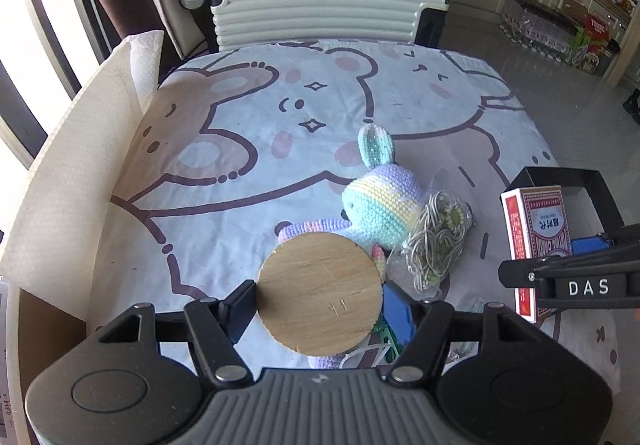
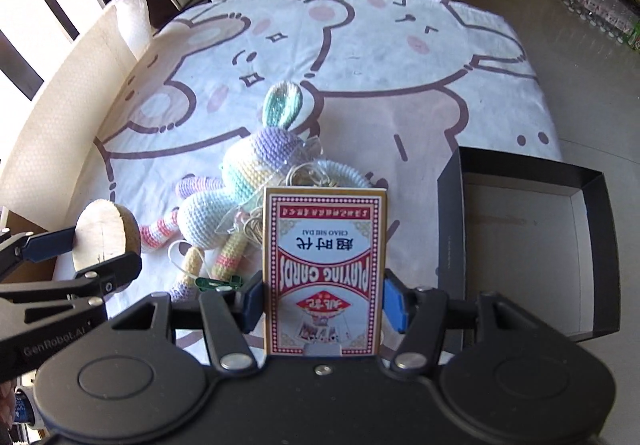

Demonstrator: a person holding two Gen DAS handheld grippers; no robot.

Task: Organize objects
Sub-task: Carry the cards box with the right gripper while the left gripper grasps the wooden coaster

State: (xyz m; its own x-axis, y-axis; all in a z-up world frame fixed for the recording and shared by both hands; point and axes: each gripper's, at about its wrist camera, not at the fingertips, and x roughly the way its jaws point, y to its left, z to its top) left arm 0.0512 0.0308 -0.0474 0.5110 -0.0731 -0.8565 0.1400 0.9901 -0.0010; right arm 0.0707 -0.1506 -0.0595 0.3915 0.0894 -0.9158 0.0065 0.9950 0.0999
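Note:
My left gripper (image 1: 320, 305) is shut on a round wooden disc (image 1: 320, 291), held flat above the table; the disc (image 2: 106, 239) and that gripper (image 2: 76, 257) also show at the left of the right wrist view. My right gripper (image 2: 324, 295) is shut on a red playing card box (image 2: 325, 271), upright between its pads; the same card box (image 1: 534, 241) shows at the right of the left wrist view. A pastel crochet bunny (image 2: 244, 189) lies on the cartoon tablecloth (image 2: 360, 57), with a clear bag of cord (image 1: 434, 241) against it.
An open black box (image 2: 528, 245) with a pale inside sits at the table's right edge. A cream ribbed suitcase (image 1: 320, 5) stands behind the table. A paper-towel-covered board (image 1: 72, 173) lines the left side. A small green clip (image 2: 218, 282) lies near the bunny's legs.

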